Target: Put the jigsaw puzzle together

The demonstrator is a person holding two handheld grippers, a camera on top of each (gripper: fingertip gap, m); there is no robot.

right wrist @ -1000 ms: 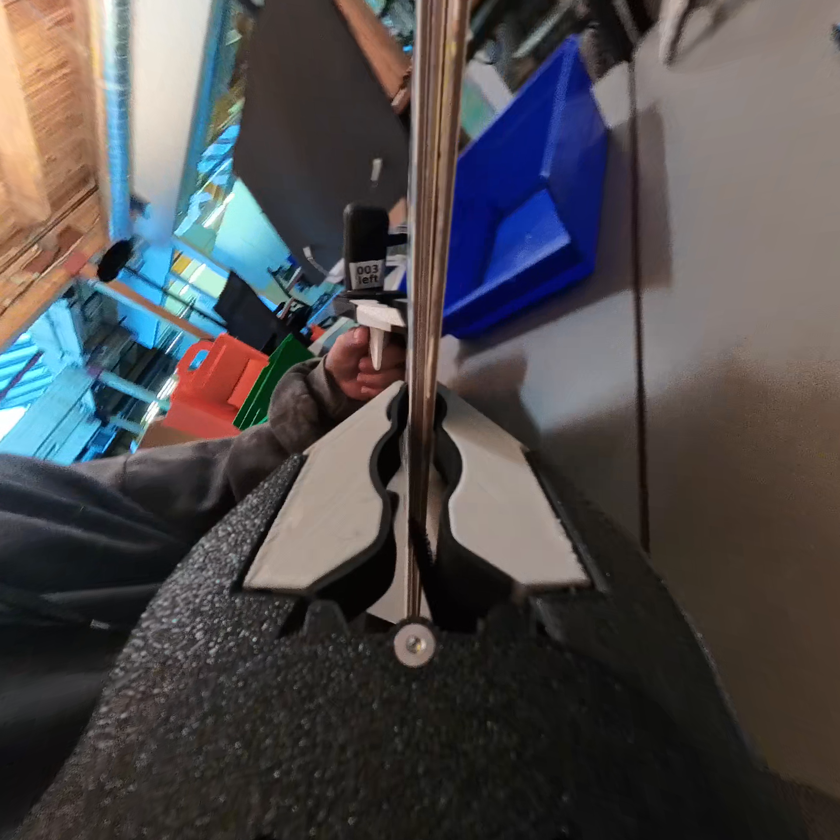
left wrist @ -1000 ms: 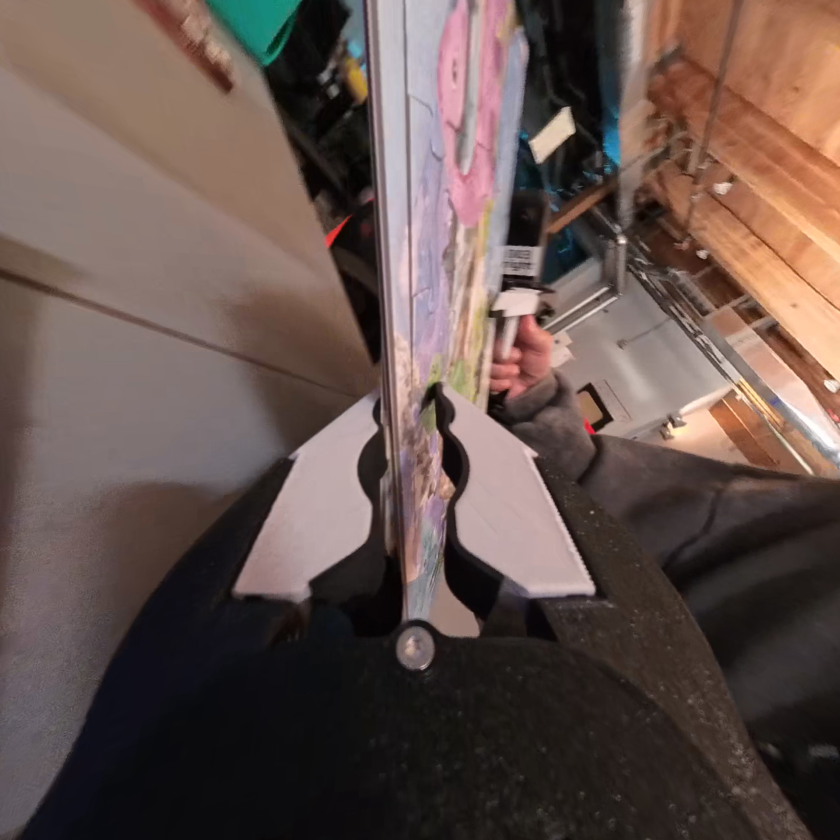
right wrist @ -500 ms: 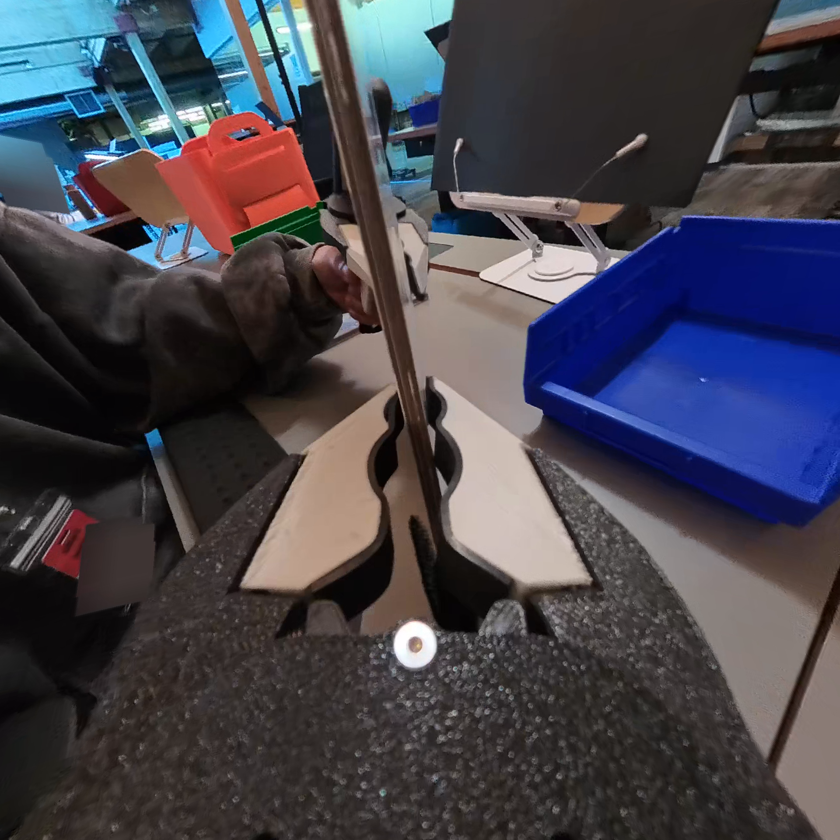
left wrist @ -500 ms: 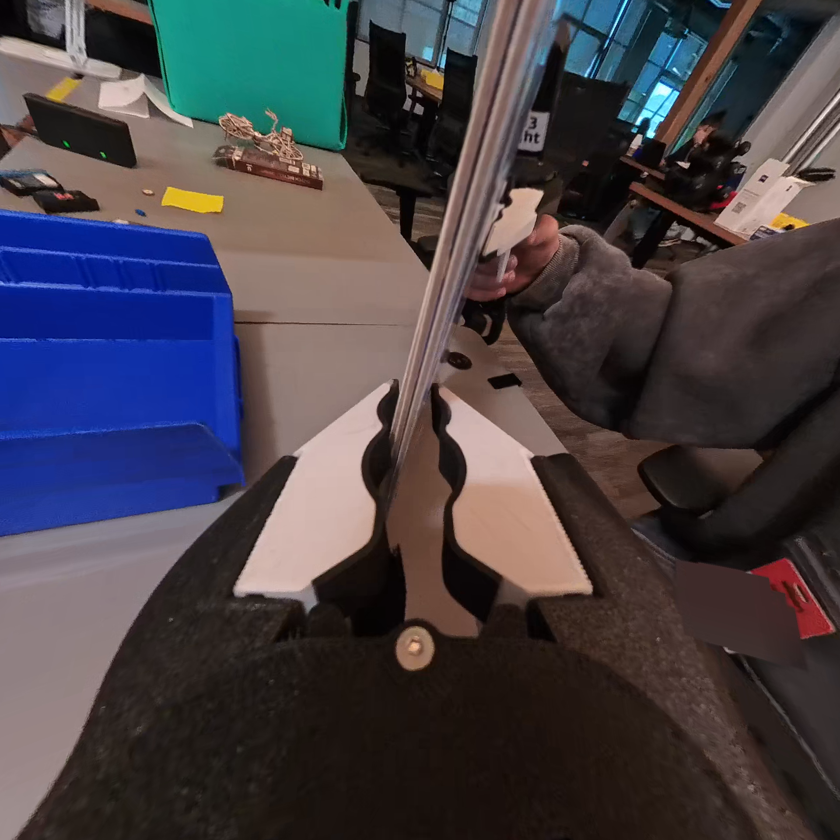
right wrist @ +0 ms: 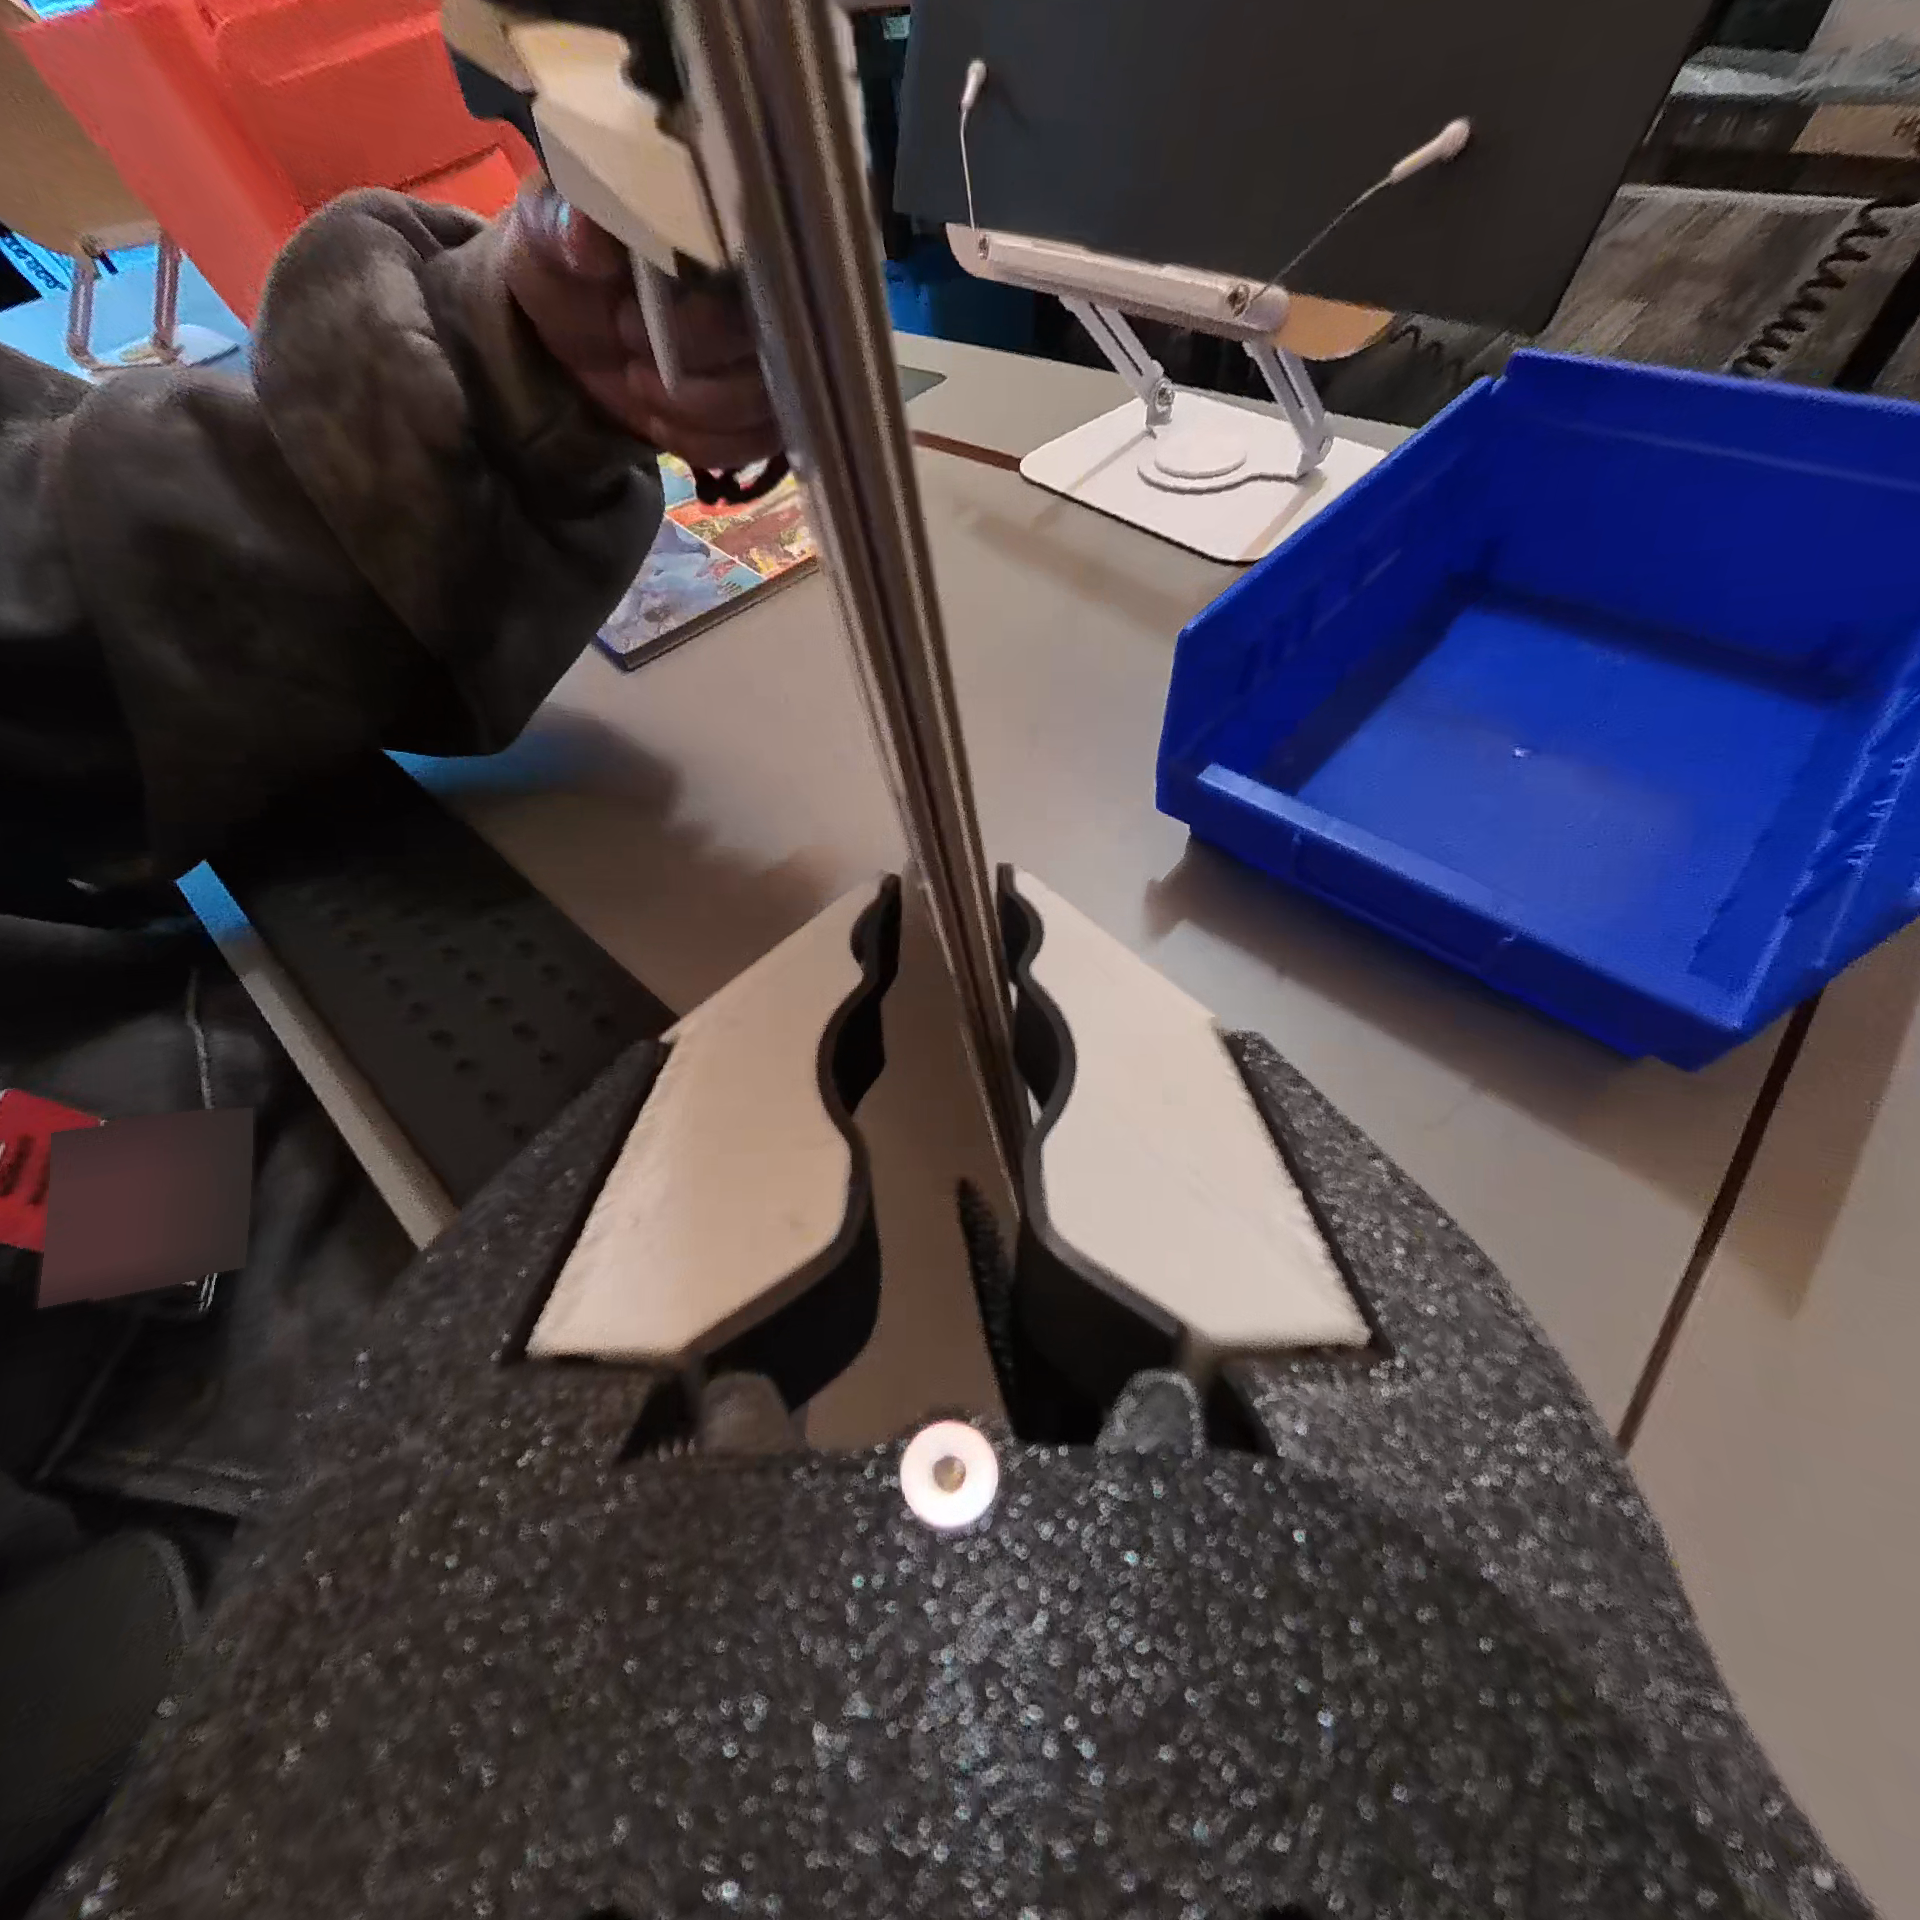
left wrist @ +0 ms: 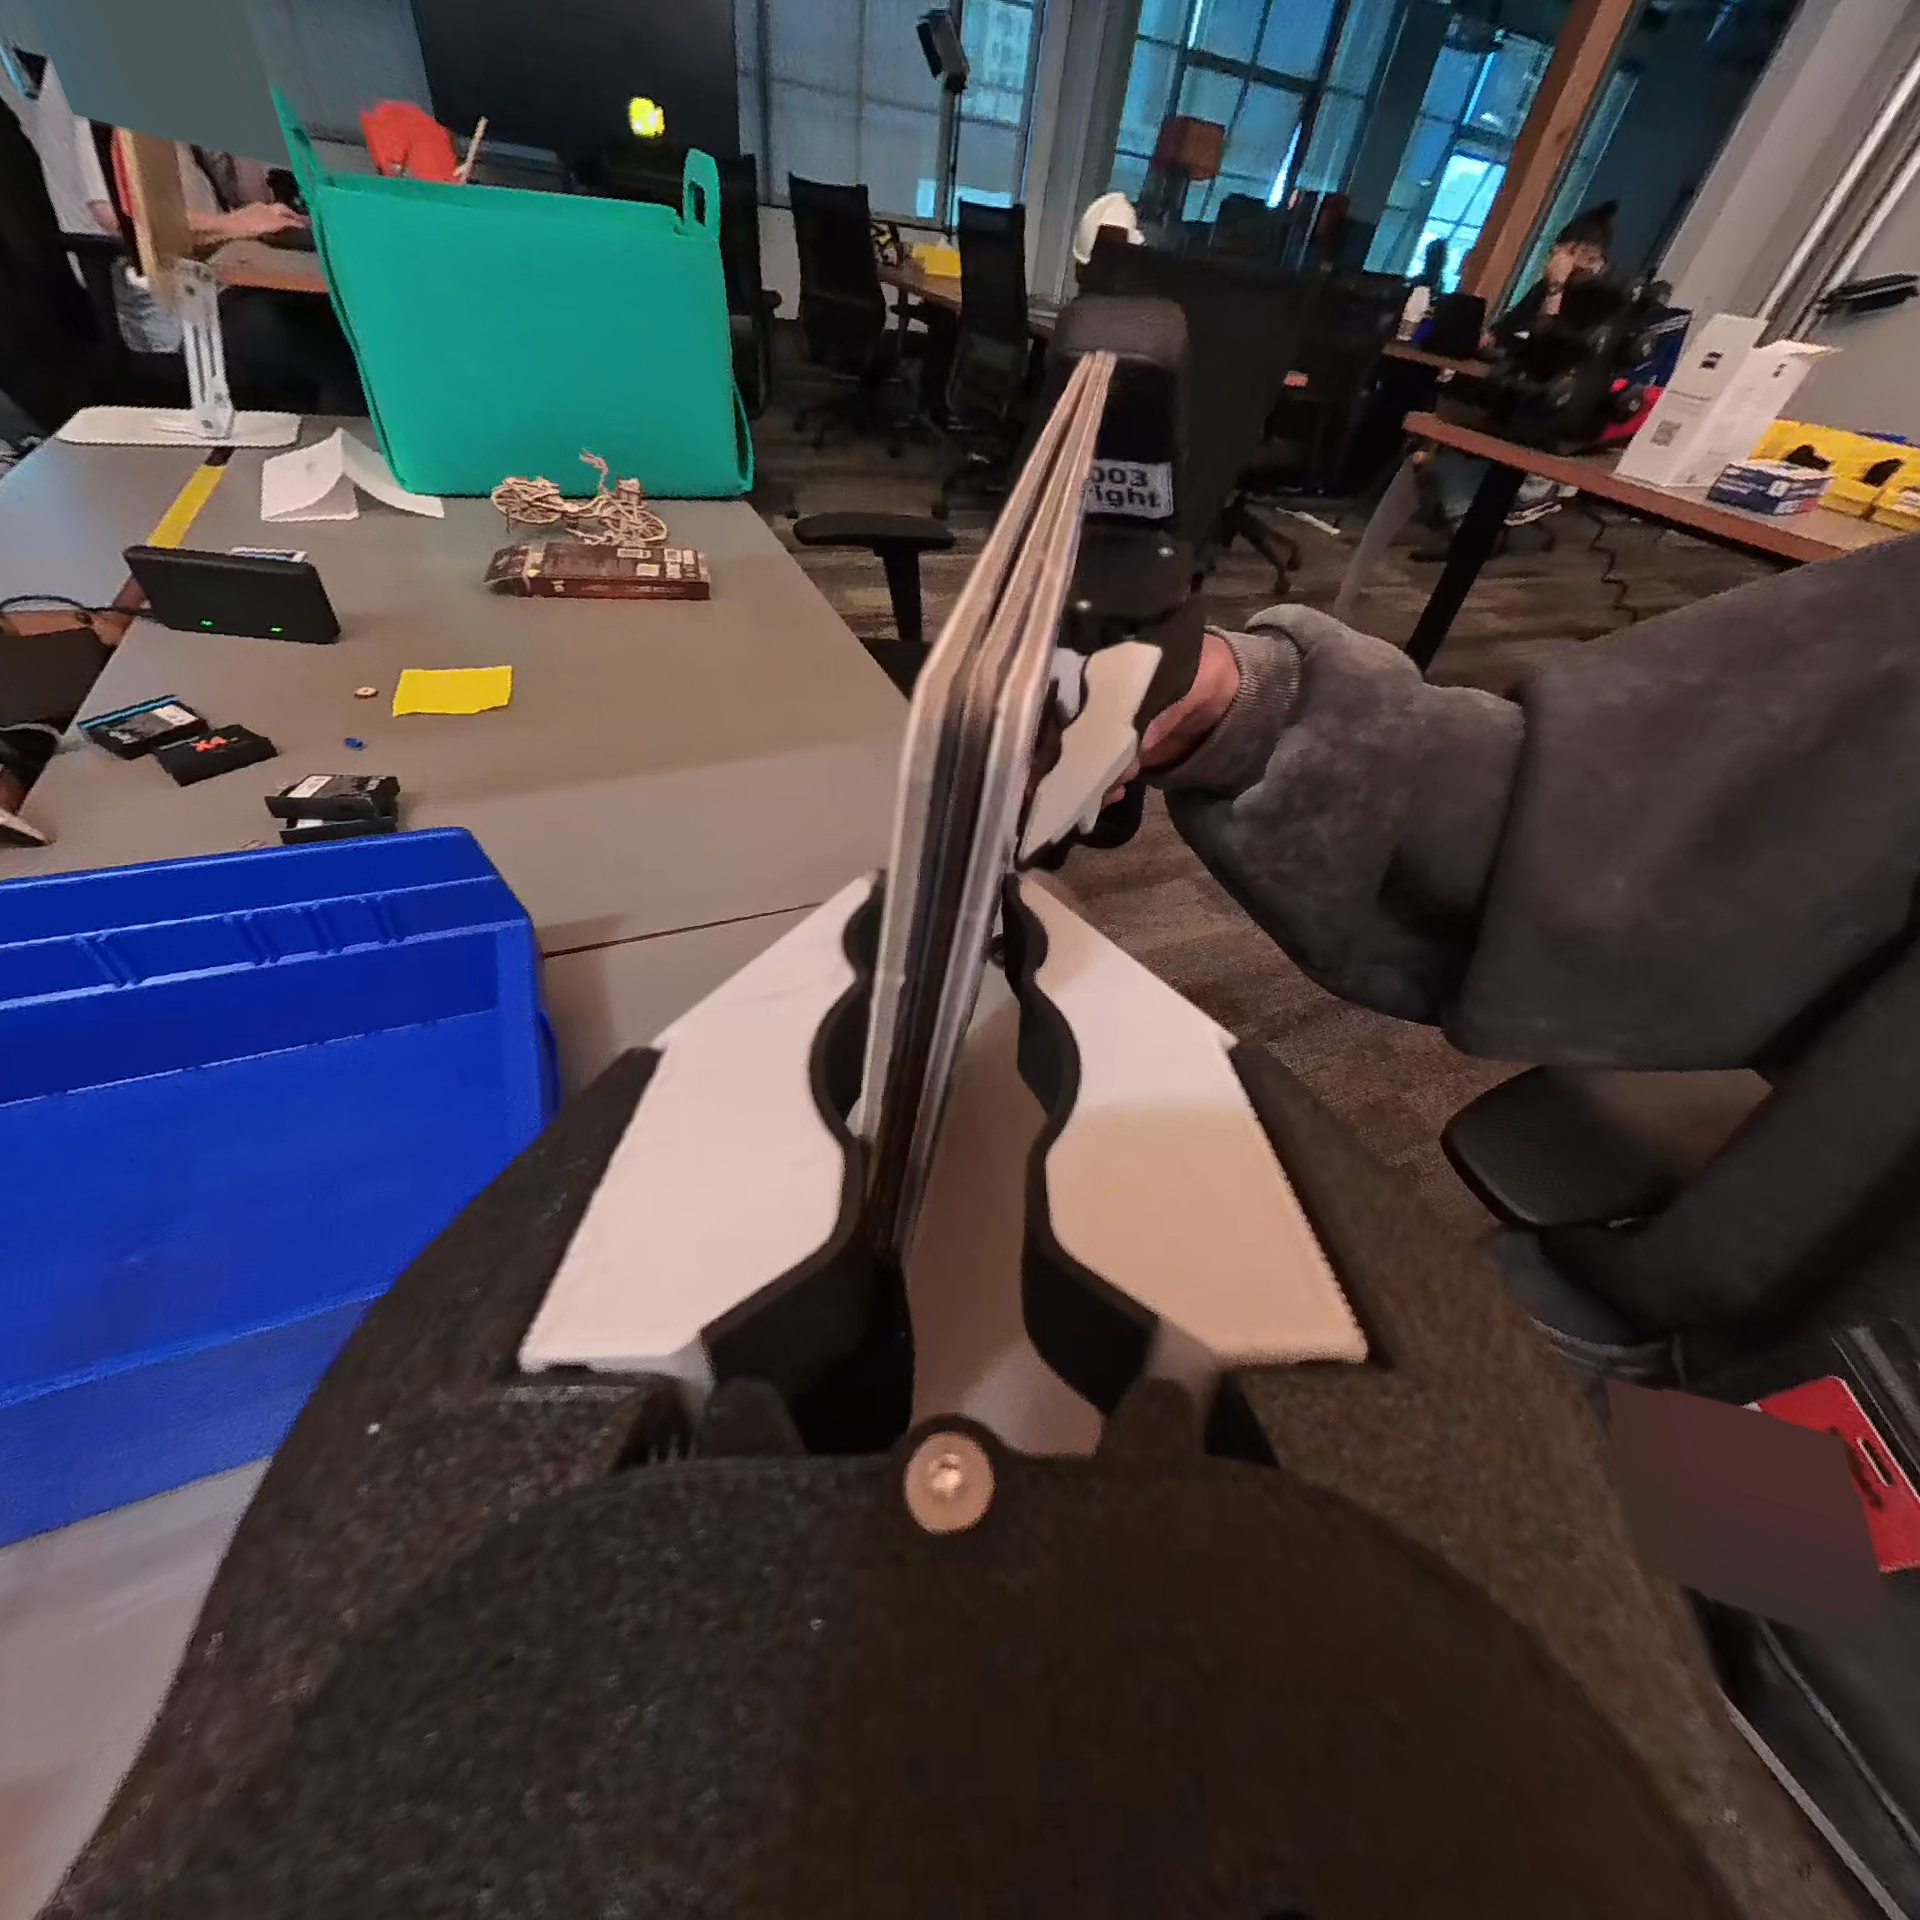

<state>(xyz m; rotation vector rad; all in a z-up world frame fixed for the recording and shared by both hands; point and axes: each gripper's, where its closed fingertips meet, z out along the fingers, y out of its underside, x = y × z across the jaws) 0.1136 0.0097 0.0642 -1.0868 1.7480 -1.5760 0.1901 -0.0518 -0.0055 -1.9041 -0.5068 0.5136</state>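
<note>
A flat jigsaw puzzle board (left wrist: pixel 997 675) is held in the air edge-on, so its picture face is hidden. My left gripper (left wrist: pixel 940 894) is shut on its near end. My right gripper (left wrist: pixel 1091 727) grips the far end, held by a hand in a grey sleeve. In the right wrist view the board (right wrist: pixel 831 416) runs up from my right gripper (right wrist: pixel 948 883), which is shut on it, to my left gripper (right wrist: pixel 623 135). A colourful flat puzzle part (right wrist: pixel 717 566) lies on the grey table (right wrist: pixel 1039 675) under the sleeve.
An empty blue bin (right wrist: pixel 1558 748) stands on the table to the right; it also shows in the left wrist view (left wrist: pixel 208 1091). A tablet stand (right wrist: pixel 1174 312), a green bag (left wrist: pixel 520 332), small items (left wrist: pixel 332 800) and a chair armrest (left wrist: pixel 1610 1164) are around. One gripper's finger ends stand about 12 cm off the other's.
Both grippers have rolled together with the board, from sideways to upright. The board's coloured face, visible one second ago, now faces away. The left hand has come closer to the right camera.
</note>
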